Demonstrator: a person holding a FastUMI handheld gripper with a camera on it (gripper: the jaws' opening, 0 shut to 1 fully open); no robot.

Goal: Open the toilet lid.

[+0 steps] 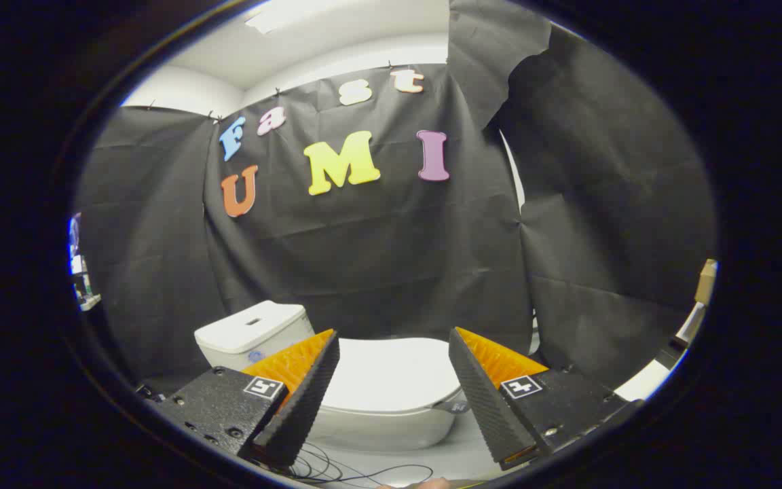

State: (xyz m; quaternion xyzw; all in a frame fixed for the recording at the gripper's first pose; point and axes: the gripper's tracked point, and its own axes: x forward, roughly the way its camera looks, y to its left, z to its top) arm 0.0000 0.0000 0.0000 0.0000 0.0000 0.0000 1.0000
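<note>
In the gripper view there is one white toilet (391, 407), with one closed lid (394, 373) lying flat on the bowl and one tank (252, 333) behind it toward the left finger. The gripper (394, 356) has its two fingers (306, 387) spread wide apart, released, holding and touching nothing. The lid lies between and just beyond the fingertips, apart from both. Thin dark cables (350, 471) trail on the pale floor (459, 462) below the bowl.

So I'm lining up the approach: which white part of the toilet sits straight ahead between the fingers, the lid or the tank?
The flat white closed toilet lid lies beyond the open gripper, between its fingers. The boxy white tank stands off behind the left finger.
</note>
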